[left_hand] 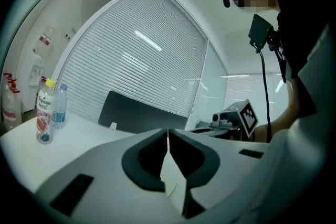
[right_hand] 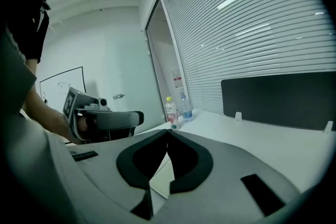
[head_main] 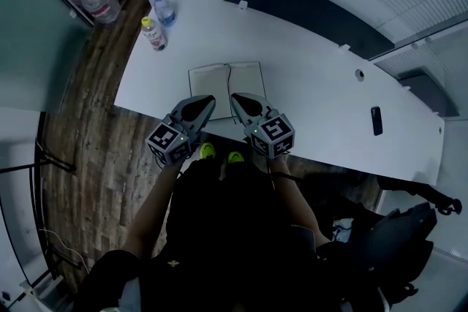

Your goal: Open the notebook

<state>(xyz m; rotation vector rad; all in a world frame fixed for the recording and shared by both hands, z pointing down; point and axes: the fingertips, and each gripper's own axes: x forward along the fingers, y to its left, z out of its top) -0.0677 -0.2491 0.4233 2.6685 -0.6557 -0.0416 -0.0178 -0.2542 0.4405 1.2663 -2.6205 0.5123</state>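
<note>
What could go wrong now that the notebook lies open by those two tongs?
The notebook lies near the front edge of the table, so a nudge from the shut left tongs or right tongs might slide it or flip a page. The tongs also sit close together and could bump each other.

A long white table is seen over a wood-plank floor; near its far left corner a yellow-capped, pink-labelled plastic bottle is stood just beside a clear blue-capped plastic bottle; a flat black phone is laid well apart, towards the right end; a dark rectangular panel is set along the far edge.
</note>
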